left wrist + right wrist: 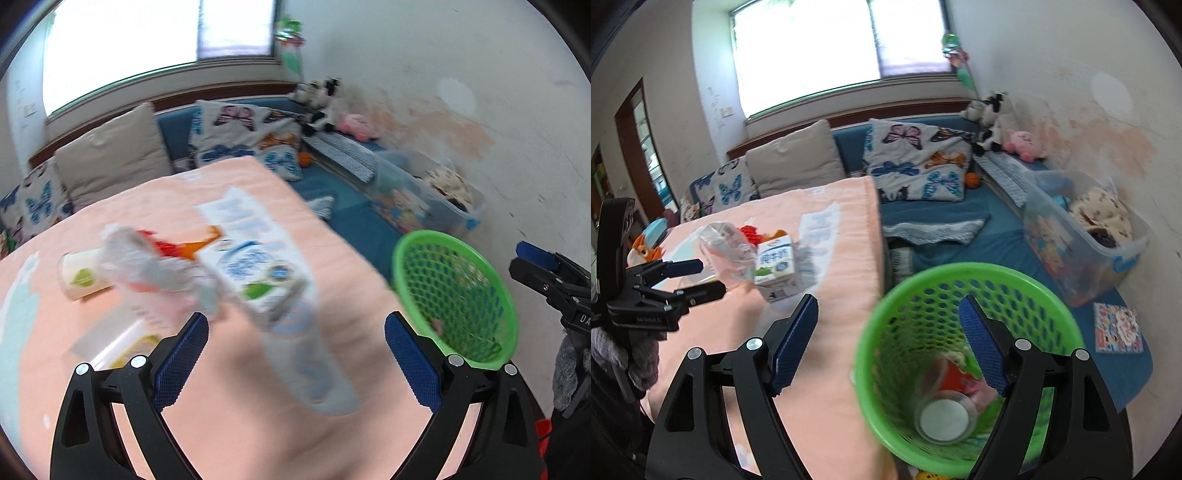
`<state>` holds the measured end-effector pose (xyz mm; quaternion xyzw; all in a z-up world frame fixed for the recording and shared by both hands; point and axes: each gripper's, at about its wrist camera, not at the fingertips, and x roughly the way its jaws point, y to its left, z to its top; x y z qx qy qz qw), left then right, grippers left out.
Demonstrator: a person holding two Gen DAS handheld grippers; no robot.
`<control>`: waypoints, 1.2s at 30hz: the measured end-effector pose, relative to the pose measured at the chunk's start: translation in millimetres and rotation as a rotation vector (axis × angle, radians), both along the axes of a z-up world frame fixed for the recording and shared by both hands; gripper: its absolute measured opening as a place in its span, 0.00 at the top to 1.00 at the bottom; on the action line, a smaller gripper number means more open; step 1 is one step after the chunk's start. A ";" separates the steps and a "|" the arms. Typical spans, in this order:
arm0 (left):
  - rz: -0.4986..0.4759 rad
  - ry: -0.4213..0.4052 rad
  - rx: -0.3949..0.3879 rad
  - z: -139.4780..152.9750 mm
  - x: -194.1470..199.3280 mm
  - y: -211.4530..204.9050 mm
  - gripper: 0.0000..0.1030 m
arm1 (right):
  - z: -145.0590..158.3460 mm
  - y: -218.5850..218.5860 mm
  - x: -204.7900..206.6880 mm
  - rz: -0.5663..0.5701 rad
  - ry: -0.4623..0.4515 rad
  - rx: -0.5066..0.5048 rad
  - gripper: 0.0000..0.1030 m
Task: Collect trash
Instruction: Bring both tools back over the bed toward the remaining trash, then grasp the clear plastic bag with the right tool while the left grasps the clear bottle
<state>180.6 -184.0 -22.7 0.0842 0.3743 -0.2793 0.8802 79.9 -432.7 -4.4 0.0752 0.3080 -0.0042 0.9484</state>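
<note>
A white and blue milk carton (255, 269) lies on the peach cloth among other trash: a crumpled clear plastic bottle (147, 266), a paper cup (79, 277) and a red and orange wrapper (181, 247). My left gripper (295, 354) is open just short of the carton. The carton (775, 266) and bottle (726, 243) also show in the right wrist view, with my left gripper (698, 278) beside them. My right gripper (886, 339) is open and empty above the green mesh basket (1049, 306), which holds a cup and wrappers. The basket (454, 295) stands at the cloth's right edge.
The peach cloth (240, 424) covers a raised surface. A flat yellow and white packet (118, 347) lies by my left finger. Behind are a blue sofa with butterfly cushions (916, 162), plush toys (1023, 144) and a clear storage bin (1086, 229).
</note>
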 end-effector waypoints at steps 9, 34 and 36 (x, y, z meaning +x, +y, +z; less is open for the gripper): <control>0.170 -0.012 -0.003 5.7 15.1 80.5 0.10 | 4.1 60.7 50.2 0.166 0.005 -0.020 0.24; 0.351 0.010 0.051 -11.5 35.7 186.5 0.10 | -11.5 231.5 187.0 0.509 0.062 -0.069 0.28; 0.352 0.013 0.053 -13.4 39.0 186.5 0.10 | -16.3 238.2 196.7 0.506 0.074 -0.083 0.30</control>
